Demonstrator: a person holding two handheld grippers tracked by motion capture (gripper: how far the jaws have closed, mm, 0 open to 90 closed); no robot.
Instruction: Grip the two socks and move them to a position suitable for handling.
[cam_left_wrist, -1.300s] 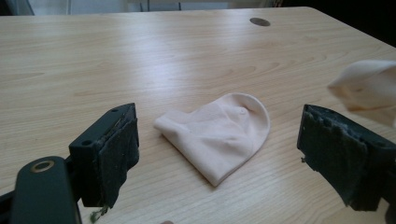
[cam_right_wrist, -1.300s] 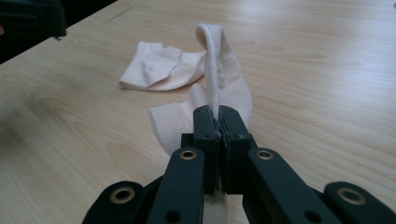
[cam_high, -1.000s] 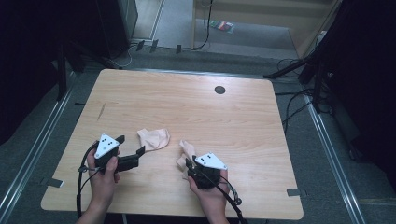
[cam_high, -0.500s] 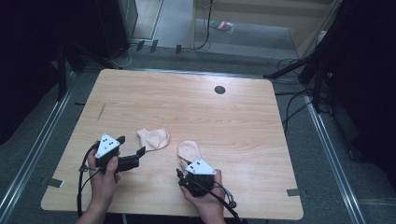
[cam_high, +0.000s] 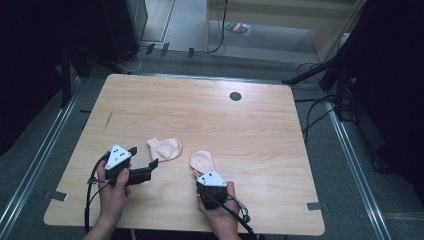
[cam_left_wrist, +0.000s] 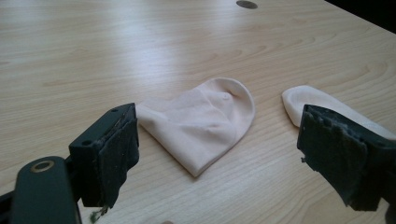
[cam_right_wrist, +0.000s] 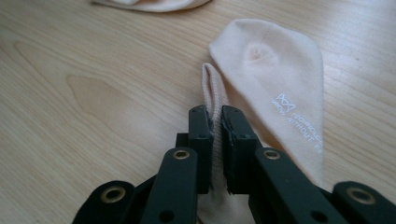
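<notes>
Pale wood worktop (cam_high: 280, 150), dark floor round it. R gripper (cam_right_wrist: 215, 122), near the front edge, has just been closing and is clenched on the ribbed cuff edge of the right sock (cam_right_wrist: 275, 70); the right gripper view shows white lettering on that sock, which the high view is too small to give. High view: right sock (cam_high: 201, 161) runs lengthways from the R gripper (cam_high: 209, 179) toward the far edge, toe end away. L gripper (cam_left_wrist: 219, 154) is released, jaws wide, pointing at the left sock (cam_left_wrist: 201, 123); not touching it. Left sock (cam_high: 165, 148) lies across, rounded end toward the right edge, just beside the other. L gripper (cam_high: 145, 170) sits near the front-left corner.
</notes>
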